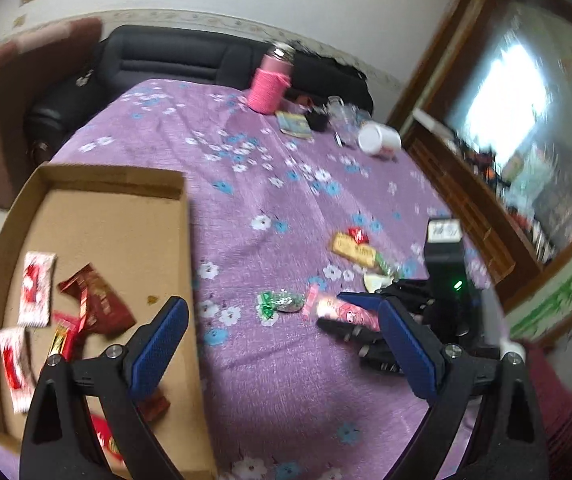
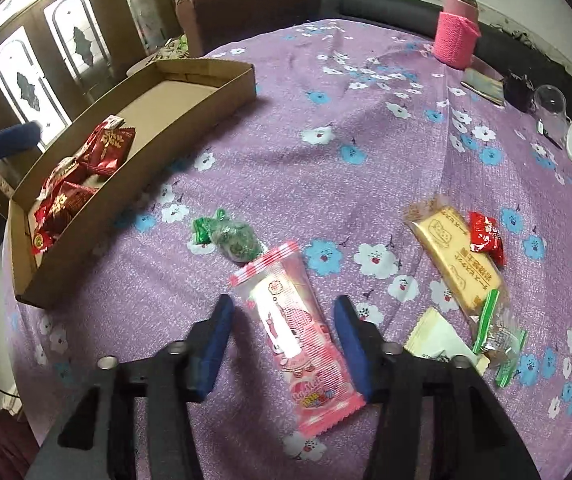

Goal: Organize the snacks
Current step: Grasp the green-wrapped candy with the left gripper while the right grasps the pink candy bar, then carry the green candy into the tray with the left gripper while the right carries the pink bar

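Five loose snacks lie on the worktop (image 2: 366,120), a purple flowered cloth, and the nearest is the pink packet (image 2: 294,340); it lies flat and lengthwise between the pads of the right claw (image 2: 282,308); that claw is spread either side of it, a gap showing by the left pad, so nothing gripped yet; the left claw (image 1: 284,346) stands wide and empty above the near edge of the cardboard box (image 2: 206,66); judged handling of the packet: light, glossy film, likely slippery, crimped ends thin and floppy, filling probably soft or brittle, so squeeze gently; best hold looks to be across the narrow width at mid-length, where the body is fullest, not at the crimps; also waiting are a green sweet (image 2: 234,236) just beyond it, a yellow biscuit packet (image 2: 458,256) with a small red sweet (image 2: 486,236) touching it, and a white packet (image 2: 438,340) to the right; the right wrist view alone gives the packet's full outline, its print and the pad gap; the left wrist view, blurred, alone shows the box floor from above: red-and-white sachets (image 1: 36,288) and dark red packs at the near end, far end bare, room to drop
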A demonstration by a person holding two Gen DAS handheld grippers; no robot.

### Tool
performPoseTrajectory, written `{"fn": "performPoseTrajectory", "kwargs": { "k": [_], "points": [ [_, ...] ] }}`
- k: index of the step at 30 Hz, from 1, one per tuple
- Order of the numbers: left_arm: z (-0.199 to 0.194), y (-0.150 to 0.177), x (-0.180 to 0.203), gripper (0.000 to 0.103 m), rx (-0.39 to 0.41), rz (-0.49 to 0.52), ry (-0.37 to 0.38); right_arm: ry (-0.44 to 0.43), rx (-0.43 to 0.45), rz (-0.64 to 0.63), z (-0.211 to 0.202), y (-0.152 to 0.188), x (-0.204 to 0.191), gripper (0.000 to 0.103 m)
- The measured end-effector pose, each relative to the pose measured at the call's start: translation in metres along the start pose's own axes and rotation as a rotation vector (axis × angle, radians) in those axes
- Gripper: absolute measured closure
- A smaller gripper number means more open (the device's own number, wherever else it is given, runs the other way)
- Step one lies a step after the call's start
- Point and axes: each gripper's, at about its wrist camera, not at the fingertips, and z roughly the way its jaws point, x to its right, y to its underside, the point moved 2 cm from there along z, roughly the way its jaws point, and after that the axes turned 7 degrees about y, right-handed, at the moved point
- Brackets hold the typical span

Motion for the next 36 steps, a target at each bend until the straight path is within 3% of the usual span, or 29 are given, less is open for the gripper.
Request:
{"fn": "performPoseTrajectory", "kwargs": {
  "k": [10,13,15,19,25,27,31,36],
  "points": [
    [0.084,-0.002,0.038,0.018,-0.218,0.329,-0.046,-0.035,0.027,0.217,-0.024,0.033,0.038,0.078],
    [0.104,-0.003,0.041,0.034,-0.282,0.384,-0.053,-0.061,0.040,0.268,-0.030,0.039,0.047,0.078],
    [0.116,0.000,0.042,0.051,-0.331,0.410,-0.058,-0.067,0.047,0.298,-0.032,0.042,0.054,0.078],
    [0.132,0.008,0.041,0.052,-0.376,0.461,-0.105,-0.091,0.051,0.338,-0.032,0.045,0.061,0.078],
    [0.145,0.007,0.032,0.053,-0.409,0.441,-0.138,-0.106,0.059,0.354,-0.034,0.047,0.060,0.077],
    [0.145,0.010,0.031,0.078,-0.423,0.417,-0.094,-0.111,0.064,0.360,-0.036,0.046,0.060,0.077],
    [0.138,0.014,0.034,0.078,-0.401,0.406,-0.110,-0.108,0.073,0.368,-0.040,0.047,0.058,0.077],
    [0.110,0.009,0.027,0.078,-0.322,0.281,-0.057,-0.112,0.087,0.368,-0.048,0.043,0.050,0.077]
  ]
}}
